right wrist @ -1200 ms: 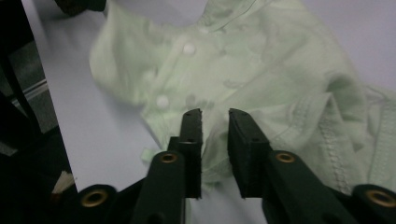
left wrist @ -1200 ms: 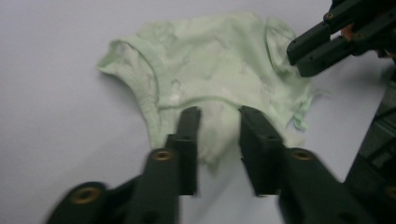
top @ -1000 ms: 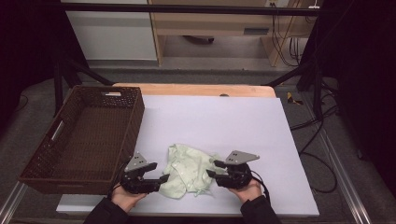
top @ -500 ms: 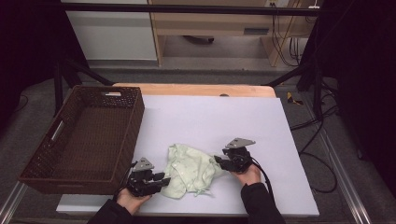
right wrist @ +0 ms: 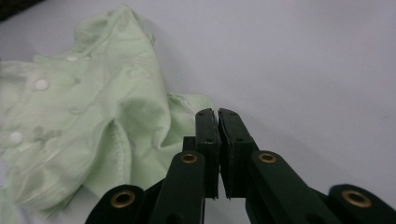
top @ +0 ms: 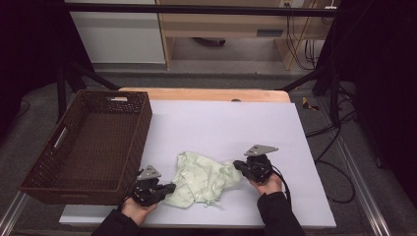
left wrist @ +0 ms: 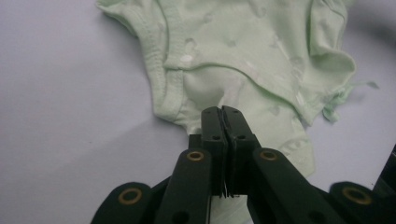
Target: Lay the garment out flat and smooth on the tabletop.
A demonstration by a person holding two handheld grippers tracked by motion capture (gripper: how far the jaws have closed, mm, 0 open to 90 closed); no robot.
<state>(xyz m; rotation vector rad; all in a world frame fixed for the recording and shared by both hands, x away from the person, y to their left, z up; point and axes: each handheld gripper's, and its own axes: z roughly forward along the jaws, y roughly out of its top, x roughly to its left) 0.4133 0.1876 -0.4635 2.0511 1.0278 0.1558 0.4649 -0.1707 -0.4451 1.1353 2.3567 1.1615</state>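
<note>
The right gripper (right wrist: pixel 218 114) has just clamped the pale green garment's (right wrist: pixel 93 121) edge; white tabletop (right wrist: pixel 303 60) beyond.

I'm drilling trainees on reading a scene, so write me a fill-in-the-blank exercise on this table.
1. The crumpled garment on the table is pale ____.
2. The brown wicker basket stands at the table's ____ side in the high view.
3. The left gripper is shut on the garment's edge, and the right gripper is ____ too.
4. Inside, the basket is ____.

Missing words: green; left; shut; empty
</note>
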